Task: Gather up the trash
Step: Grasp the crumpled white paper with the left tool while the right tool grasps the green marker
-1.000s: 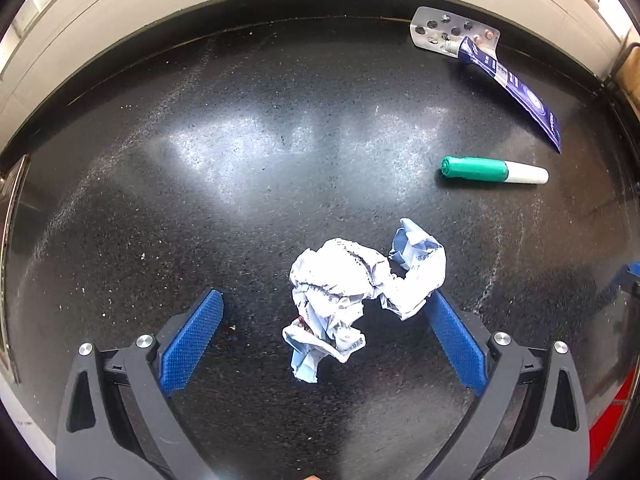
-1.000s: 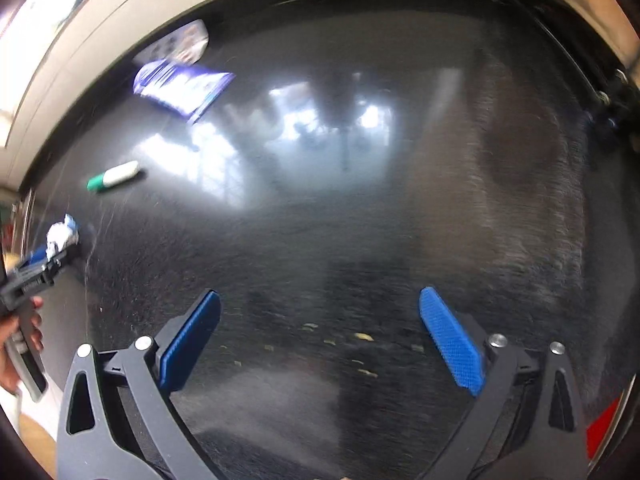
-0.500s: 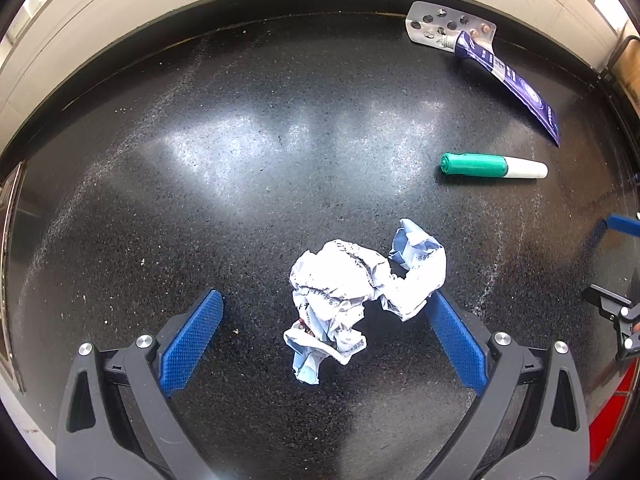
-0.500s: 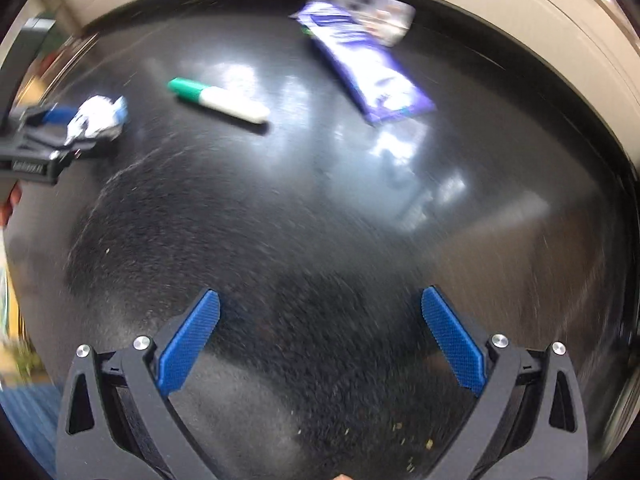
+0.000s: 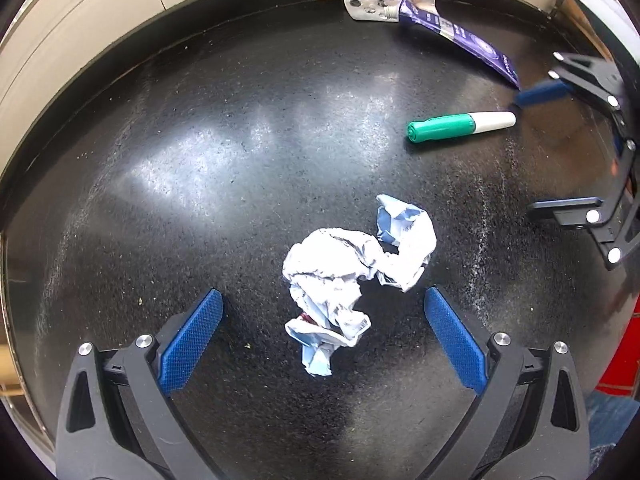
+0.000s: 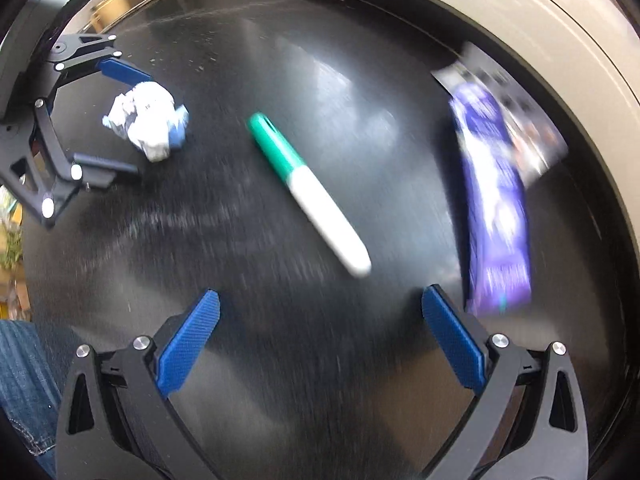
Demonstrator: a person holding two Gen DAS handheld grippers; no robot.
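Observation:
A crumpled white and pale blue paper wad [image 5: 352, 276] lies on the black table between the fingers of my open left gripper [image 5: 320, 328]; it also shows in the right wrist view [image 6: 146, 120]. A green and white marker [image 5: 460, 126] [image 6: 308, 192] lies beyond it. A flattened purple tube [image 5: 460, 36] [image 6: 496, 216] rests on a silver blister pack [image 5: 380, 0] near the far edge. My right gripper [image 6: 320, 336] is open and empty, just short of the marker's white end. It shows at the right in the left wrist view [image 5: 560, 148].
The black speckled table [image 5: 200, 140] ends at a raised dark rim with a beige wall behind. Something red [image 5: 620, 360] sits at the right edge. Denim-clad legs [image 6: 24, 368] show at lower left in the right wrist view.
My right gripper has swung left toward the marker and the purple tube, which are now close in its view. The left gripper and paper wad have stayed put.

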